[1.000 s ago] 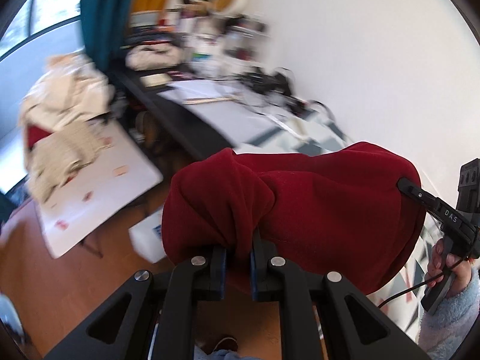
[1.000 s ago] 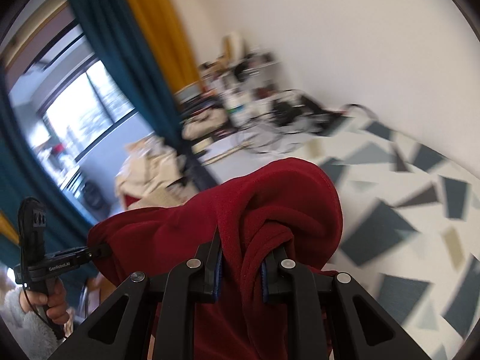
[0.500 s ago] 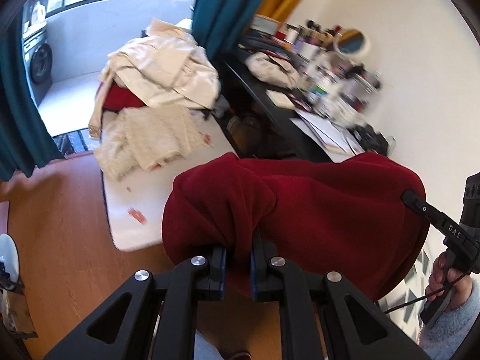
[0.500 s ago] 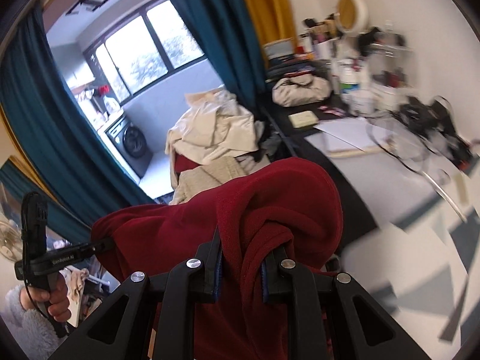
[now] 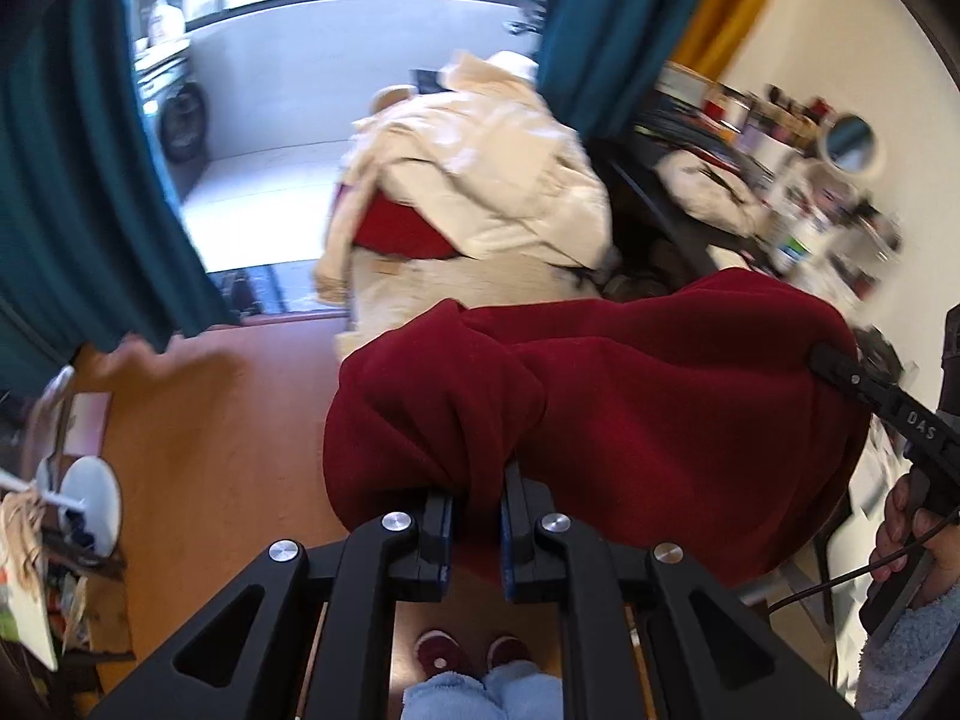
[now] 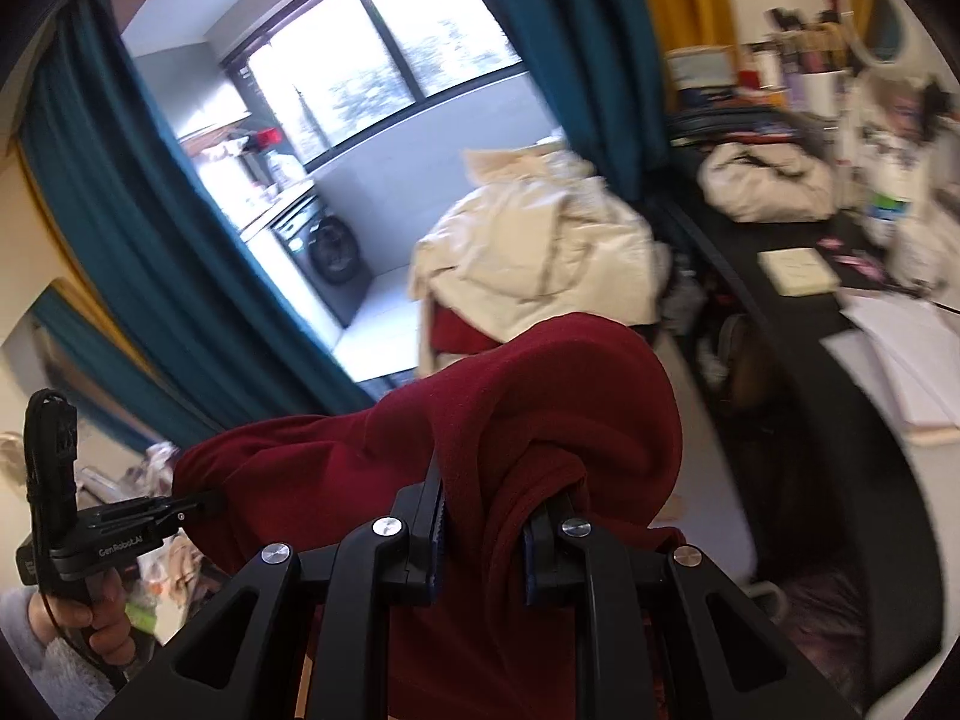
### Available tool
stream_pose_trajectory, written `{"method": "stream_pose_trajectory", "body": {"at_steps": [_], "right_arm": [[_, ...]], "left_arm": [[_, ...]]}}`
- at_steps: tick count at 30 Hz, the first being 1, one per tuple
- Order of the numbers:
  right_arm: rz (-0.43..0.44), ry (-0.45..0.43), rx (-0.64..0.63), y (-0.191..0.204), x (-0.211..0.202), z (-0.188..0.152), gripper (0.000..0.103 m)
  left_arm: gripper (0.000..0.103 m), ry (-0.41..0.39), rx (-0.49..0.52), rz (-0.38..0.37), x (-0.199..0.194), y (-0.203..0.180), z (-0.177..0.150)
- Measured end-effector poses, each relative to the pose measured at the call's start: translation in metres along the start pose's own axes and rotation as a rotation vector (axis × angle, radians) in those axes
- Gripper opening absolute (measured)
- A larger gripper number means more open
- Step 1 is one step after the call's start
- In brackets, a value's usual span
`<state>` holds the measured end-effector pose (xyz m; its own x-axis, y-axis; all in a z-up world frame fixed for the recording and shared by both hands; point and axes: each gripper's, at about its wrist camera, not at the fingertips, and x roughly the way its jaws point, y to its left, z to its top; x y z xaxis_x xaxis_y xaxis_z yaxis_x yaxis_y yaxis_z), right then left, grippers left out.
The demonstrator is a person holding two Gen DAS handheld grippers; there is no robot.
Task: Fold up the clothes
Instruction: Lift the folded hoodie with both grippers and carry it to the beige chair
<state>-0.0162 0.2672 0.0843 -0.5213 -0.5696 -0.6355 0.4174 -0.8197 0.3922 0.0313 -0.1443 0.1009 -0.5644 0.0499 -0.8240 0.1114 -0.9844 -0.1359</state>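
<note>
The dark red fleece garment [image 5: 648,420] is hanging in the air, stretched between the left gripper [image 5: 474,516] and the right gripper [image 6: 483,531], each with its jaws clamped on a bunched fold of the cloth, as they were a second ago. Both views are swinging leftward: the patterned bed has gone from sight and the window [image 6: 384,54] with teal curtains [image 5: 72,180] is now filling the background. Only the left wrist view is showing the wooden floor [image 5: 228,444] and the person's slippers [image 5: 468,654] below; the cream laundry pile [image 6: 540,258] and cluttered black desk [image 6: 780,300] are appearing in both.
</note>
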Motion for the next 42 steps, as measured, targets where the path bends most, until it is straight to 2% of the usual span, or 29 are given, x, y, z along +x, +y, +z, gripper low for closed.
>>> {"method": "stream_pose_trajectory", "body": {"at_steps": [4, 9, 11, 14, 19, 23, 26, 30, 34, 37, 40, 42], "right_arm": [[0.079, 0.051, -0.057, 0.030, 0.048, 0.018, 0.018], [0.118, 0.111, -0.169, 0.087, 0.106, 0.043, 0.018], [0.123, 0.122, -0.194, 0.114, 0.136, 0.051, 0.018], [0.122, 0.125, -0.205, 0.158, 0.184, 0.064, 0.018], [0.084, 0.173, -0.096, 0.228, 0.271, 0.087, 0.018], [0.063, 0.174, -0.085, 0.289, 0.324, 0.106, 0.018], [0.067, 0.168, -0.090, 0.315, 0.353, 0.121, 0.018], [0.050, 0.167, -0.098, 0.333, 0.386, 0.144, 0.018], [0.018, 0.142, -0.069, 0.331, 0.415, 0.169, 0.018], [0.019, 0.108, -0.050, 0.320, 0.439, 0.201, 0.018], [0.022, 0.070, -0.032, 0.307, 0.462, 0.235, 0.018], [0.030, 0.040, -0.004, 0.294, 0.477, 0.265, 0.018]], "left_arm": [[0.011, -0.009, -0.076, 0.038, 0.005, 0.048, 0.009], [0.011, -0.013, -0.180, 0.060, 0.016, 0.116, 0.020], [0.011, -0.011, -0.194, 0.068, 0.026, 0.158, 0.032], [0.011, -0.008, -0.188, 0.073, 0.038, 0.215, 0.059], [0.011, -0.006, -0.057, 0.139, 0.046, 0.305, 0.111], [0.011, 0.008, 0.008, 0.159, 0.054, 0.361, 0.142], [0.011, 0.025, -0.002, 0.141, 0.067, 0.392, 0.162], [0.011, 0.034, -0.013, 0.103, 0.087, 0.420, 0.199], [0.011, 0.028, -0.006, 0.065, 0.113, 0.433, 0.251], [0.011, 0.019, 0.003, 0.042, 0.133, 0.440, 0.292], [0.011, -0.019, 0.031, 0.036, 0.152, 0.437, 0.347], [0.011, -0.032, 0.051, 0.025, 0.171, 0.427, 0.399]]}}
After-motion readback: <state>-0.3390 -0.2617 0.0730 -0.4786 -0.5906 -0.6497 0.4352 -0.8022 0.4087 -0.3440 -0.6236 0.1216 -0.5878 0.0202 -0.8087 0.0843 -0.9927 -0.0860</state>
